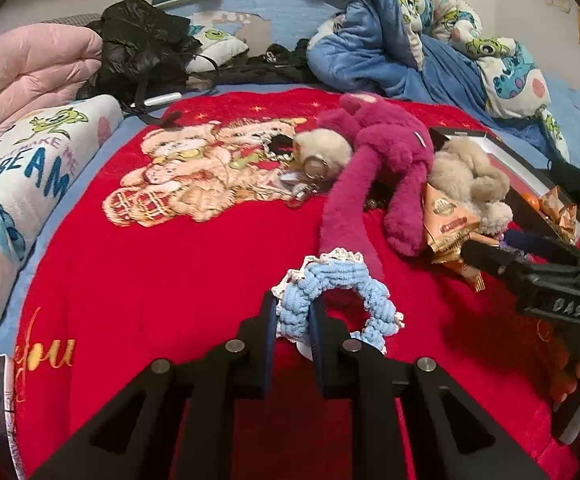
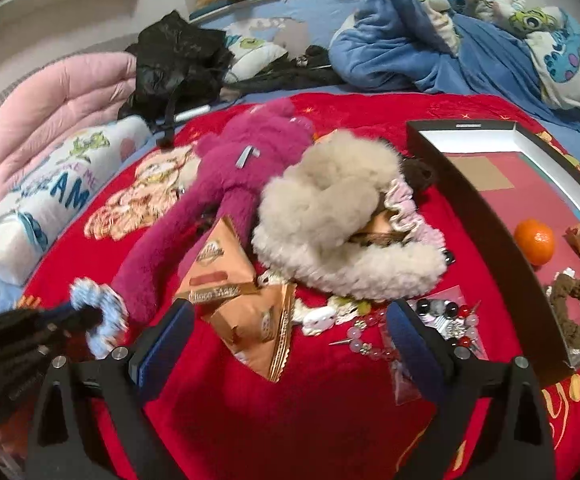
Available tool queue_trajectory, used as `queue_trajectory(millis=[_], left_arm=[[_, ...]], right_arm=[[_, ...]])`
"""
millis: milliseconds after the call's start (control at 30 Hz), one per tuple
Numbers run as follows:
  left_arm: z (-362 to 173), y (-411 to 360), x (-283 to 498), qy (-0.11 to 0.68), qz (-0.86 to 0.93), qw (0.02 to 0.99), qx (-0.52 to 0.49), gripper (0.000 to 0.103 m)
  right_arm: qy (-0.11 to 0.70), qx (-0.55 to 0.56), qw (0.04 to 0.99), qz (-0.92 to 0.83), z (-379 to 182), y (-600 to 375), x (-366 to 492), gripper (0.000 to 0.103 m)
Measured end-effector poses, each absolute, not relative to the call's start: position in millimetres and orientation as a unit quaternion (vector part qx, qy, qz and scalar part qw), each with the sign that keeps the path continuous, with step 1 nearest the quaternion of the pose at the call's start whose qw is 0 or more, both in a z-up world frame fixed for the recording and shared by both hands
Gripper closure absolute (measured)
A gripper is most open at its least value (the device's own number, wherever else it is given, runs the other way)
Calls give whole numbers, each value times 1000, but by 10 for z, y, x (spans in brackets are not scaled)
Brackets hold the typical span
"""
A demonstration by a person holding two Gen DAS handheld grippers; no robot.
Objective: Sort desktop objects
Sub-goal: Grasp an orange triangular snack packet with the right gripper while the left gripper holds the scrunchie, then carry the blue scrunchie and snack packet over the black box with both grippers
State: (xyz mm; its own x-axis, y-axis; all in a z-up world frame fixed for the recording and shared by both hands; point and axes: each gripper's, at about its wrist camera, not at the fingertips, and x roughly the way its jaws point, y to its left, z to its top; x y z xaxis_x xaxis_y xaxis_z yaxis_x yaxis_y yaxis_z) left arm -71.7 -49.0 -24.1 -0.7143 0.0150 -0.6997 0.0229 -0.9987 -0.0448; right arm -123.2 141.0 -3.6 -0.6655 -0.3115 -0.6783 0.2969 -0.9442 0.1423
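In the left wrist view, your left claw point(image 1: 295, 322) is clamped on one side of a blue knitted scrunchie point(image 1: 336, 300), which hangs just above the red blanket point(image 1: 170, 280) on the bed. A long pink plush toy point(image 1: 374, 160) lies beyond it, with a beige fluffy toy point(image 1: 466, 176) and snack packets point(image 1: 446, 220) to the right. Your right claw reaches in from the right edge.

In the right wrist view, your right claw point(image 2: 290, 340) hangs wide open and empty over a snack packet point(image 2: 250, 320). At the right, a shallow black box point(image 2: 490, 216) holds an orange point(image 2: 535, 241) and a brown scrunchie point(image 2: 578, 316). To place the blue scrunchie well, keep the grip firm, lift it clear of the pink toy and carry it over the box rim beside the brown one, probably its proper group.
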Motion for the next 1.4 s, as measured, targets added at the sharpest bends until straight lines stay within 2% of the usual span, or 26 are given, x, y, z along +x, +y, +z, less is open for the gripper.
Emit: queue_trajectory(millis=[100, 200, 533, 667, 800, 900, 967, 1067, 1167, 1400], left_arm=[[-222, -551, -690, 36, -926, 0, 377, 87], [-229, -556, -693, 40, -924, 4, 380, 87], [-223, -430, -693, 45, -923, -10, 381, 87], [-235, -418, -715, 43, -924, 21, 380, 87], [-217, -384, -720, 47, -924, 7, 379, 87], [-188, -294, -709, 39, -926, 0, 376, 87], [-173, -244, -711, 40, -927, -6, 374, 87], [-142, -175, -705, 38, -929, -12, 369, 87], [-129, -115, -706, 34, -930, -14, 366, 87], [-94, -13, -698, 21, -934, -14, 356, 87]], right_arm=[[-1, 381, 168, -909, -100, 1344, -1264, 6], [4, 402, 161, -901, -190, 1314, -1336, 13], [5, 416, 146, -897, -267, 1315, -1383, 16], [16, 421, 132, -897, -295, 1294, -1405, 20], [18, 420, 127, -898, -292, 1299, -1402, 24], [21, 416, 116, -902, -276, 1308, -1389, 38], [19, 413, 117, -903, -256, 1315, -1366, 55], [14, 414, 115, -903, -246, 1333, -1345, 70], [5, 414, 118, -903, -238, 1366, -1322, 75], [-9, 409, 124, -904, -196, 1404, -1254, 79]])
